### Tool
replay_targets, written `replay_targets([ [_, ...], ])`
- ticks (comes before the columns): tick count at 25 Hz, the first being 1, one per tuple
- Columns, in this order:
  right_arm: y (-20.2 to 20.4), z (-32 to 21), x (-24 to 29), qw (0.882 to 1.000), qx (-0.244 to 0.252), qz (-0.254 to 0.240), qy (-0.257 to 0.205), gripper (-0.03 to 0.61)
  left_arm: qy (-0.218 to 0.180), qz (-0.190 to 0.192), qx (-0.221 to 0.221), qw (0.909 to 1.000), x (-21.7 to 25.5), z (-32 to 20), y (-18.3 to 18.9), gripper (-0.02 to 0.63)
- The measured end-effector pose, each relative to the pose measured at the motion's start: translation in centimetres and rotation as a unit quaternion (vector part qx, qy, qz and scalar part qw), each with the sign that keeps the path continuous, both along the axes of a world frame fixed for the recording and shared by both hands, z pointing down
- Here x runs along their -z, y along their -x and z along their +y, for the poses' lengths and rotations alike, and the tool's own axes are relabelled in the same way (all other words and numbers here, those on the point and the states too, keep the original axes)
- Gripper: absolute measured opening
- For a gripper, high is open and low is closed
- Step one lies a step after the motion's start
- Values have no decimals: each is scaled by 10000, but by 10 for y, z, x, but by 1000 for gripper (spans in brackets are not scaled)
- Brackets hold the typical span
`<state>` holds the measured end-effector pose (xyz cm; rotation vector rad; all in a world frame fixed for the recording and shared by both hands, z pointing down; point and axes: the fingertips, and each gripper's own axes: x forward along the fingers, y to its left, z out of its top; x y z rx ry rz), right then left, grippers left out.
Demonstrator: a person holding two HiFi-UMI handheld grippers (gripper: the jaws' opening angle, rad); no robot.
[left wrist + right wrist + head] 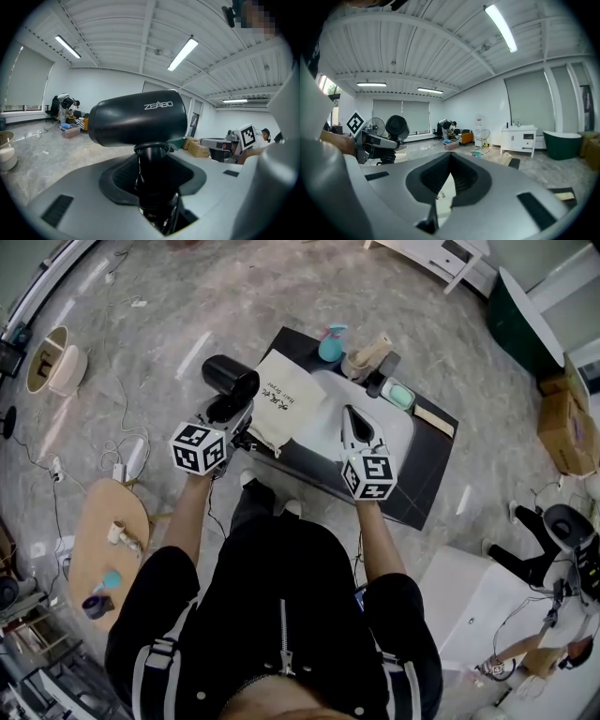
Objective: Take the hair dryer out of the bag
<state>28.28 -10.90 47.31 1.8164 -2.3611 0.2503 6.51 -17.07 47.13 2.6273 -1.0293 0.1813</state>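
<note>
My left gripper [230,412] is shut on the handle of a black hair dryer [230,379], held upright off the left edge of the black table [427,479]. In the left gripper view the handle [152,178] stands between the jaws, and the barrel [138,117] lies across above them. A cream cloth bag [281,404] with dark print lies flat on the table. My right gripper [352,418] is beside it on the right. In the right gripper view my right gripper [450,157] is shut, with the bag's printed cloth [446,192] caught between its jaws.
At the table's far end stand a teal bottle [333,341], a wooden piece [367,354] and a green box [398,393]. A round wooden stool [108,531] is on the floor at left. Cardboard boxes [567,423] sit right. A white cabinet [520,140] and a green tub [565,140] stand further off.
</note>
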Motion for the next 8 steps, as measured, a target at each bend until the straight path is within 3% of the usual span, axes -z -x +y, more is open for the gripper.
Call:
replay_targets([
  [8,-1,-1,2,10000,8,24,-26,8,38,4,-7,10000,-4,3,0,190],
])
